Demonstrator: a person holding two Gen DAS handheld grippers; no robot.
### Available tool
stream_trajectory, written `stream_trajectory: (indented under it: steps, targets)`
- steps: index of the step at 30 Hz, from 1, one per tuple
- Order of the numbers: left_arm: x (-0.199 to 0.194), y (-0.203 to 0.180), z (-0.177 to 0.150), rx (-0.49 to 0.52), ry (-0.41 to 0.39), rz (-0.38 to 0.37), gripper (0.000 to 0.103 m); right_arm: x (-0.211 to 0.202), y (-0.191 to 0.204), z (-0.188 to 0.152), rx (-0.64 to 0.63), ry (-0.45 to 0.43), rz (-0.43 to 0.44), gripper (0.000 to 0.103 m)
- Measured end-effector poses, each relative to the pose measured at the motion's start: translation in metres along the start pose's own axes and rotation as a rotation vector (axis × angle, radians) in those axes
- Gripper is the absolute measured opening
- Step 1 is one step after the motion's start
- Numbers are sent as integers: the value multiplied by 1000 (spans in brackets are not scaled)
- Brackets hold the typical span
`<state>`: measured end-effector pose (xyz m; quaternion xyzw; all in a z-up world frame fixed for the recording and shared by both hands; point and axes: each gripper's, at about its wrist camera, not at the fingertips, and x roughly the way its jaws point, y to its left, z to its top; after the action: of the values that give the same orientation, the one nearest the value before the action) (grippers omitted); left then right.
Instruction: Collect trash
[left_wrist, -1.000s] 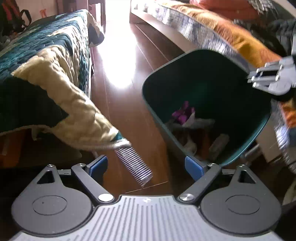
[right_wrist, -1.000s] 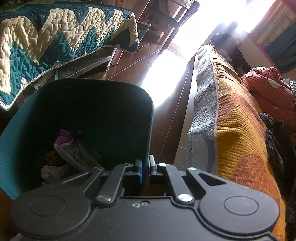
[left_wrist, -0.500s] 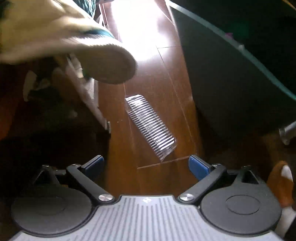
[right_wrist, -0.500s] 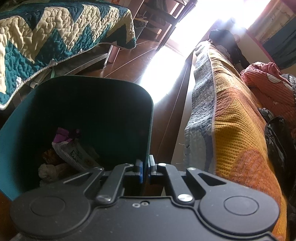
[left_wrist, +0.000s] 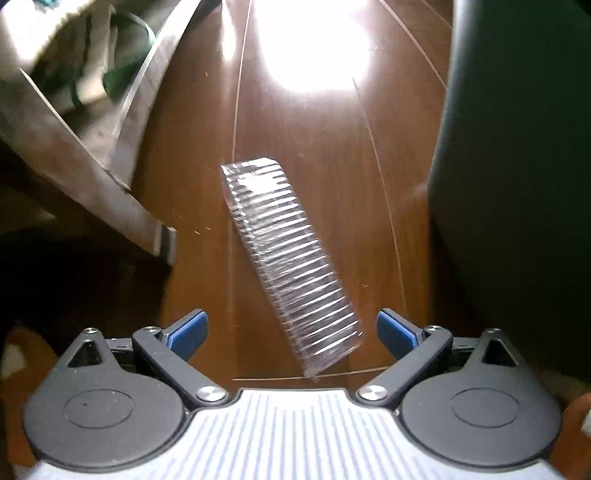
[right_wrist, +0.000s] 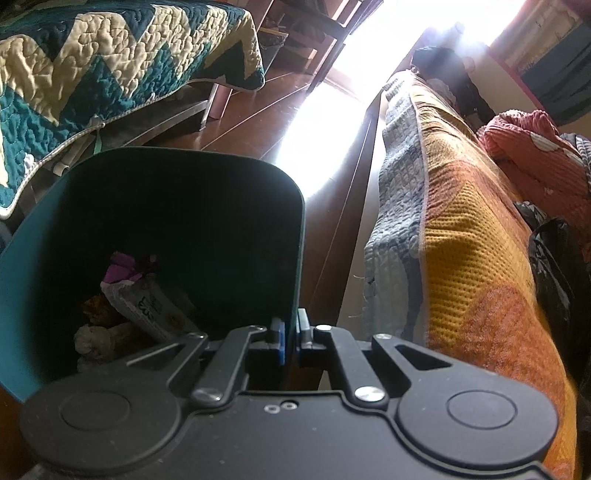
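A clear ribbed plastic tray (left_wrist: 288, 258) lies on the brown wooden floor, slanting from upper left to lower right. My left gripper (left_wrist: 291, 332) is open just above it, with the tray's near end between the blue fingertips. My right gripper (right_wrist: 291, 341) is shut on the rim of the dark green trash bin (right_wrist: 184, 206) and holds it tilted. Inside the bin lie a purple wrapper (right_wrist: 125, 267), a white packet (right_wrist: 147, 306) and other scraps. The bin's outer wall (left_wrist: 517, 184) fills the right side of the left wrist view.
A metal bed frame leg (left_wrist: 110, 206) stands left of the tray. A teal and cream quilted bed (right_wrist: 92, 77) is on the left, an orange and grey covered bed (right_wrist: 461, 240) on the right. Sun glare (left_wrist: 314, 44) lies on the floor between them.
My left gripper has dropped down toward the floor and closed in on the clear tray, which now reaches between its fingertips. The right gripper and the bin have barely moved.
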<state>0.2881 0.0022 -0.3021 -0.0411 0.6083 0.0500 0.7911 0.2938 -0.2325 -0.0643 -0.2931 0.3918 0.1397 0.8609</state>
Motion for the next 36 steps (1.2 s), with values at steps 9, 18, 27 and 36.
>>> stream_trajectory:
  steps: [9,18,27,36]
  targets:
    - [37,3,5,-84,146,-47,98,4,-4,-1,17,13,-2,5]
    - [51,17,7,-144,215,-59,50,2,-1,1,16,12,-2,5]
    - [36,24,-17,-78,199,-78,43,5,-2,1,21,12,-6,5]
    - [6,47,-56,-45,181,-103,43,5,-2,-1,30,11,-7,5]
